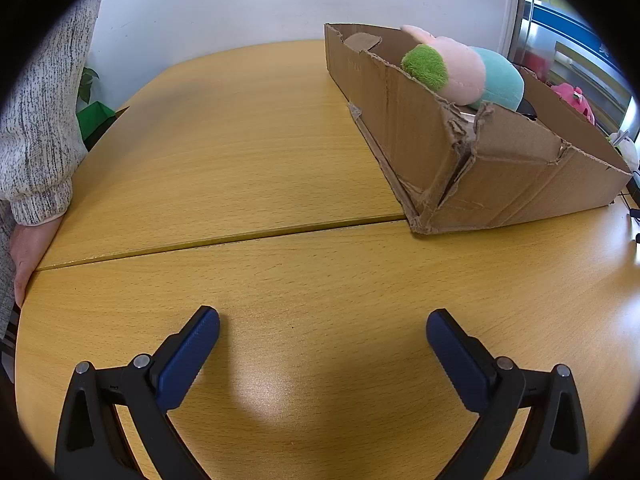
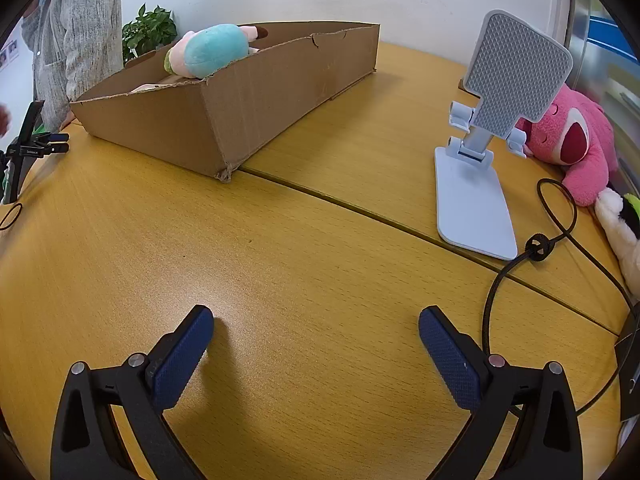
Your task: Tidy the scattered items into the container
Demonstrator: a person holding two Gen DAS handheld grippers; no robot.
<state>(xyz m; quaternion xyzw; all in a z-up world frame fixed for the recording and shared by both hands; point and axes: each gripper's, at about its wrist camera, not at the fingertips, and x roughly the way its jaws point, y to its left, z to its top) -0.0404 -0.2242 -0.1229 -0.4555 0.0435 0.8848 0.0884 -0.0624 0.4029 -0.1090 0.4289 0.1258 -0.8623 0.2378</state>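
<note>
The cardboard box [image 2: 240, 120] sits upper left of the right wrist view on the wooden table [image 2: 300, 260], edges torn, corner crumpled, with a teal-and-pink plush toy [image 2: 212, 52] poking over its rim. Other contents are hidden by the walls. No readable writing. Left gripper [image 1: 322, 330] and right gripper [image 2: 316, 328] both gape wide, empty, over bare wood.

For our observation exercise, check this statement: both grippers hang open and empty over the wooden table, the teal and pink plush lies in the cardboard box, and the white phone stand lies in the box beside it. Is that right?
One detail is wrong. The white phone stand stands on the wooden table, outside the cardboard box, as the right wrist view shows. The rest holds.
</note>
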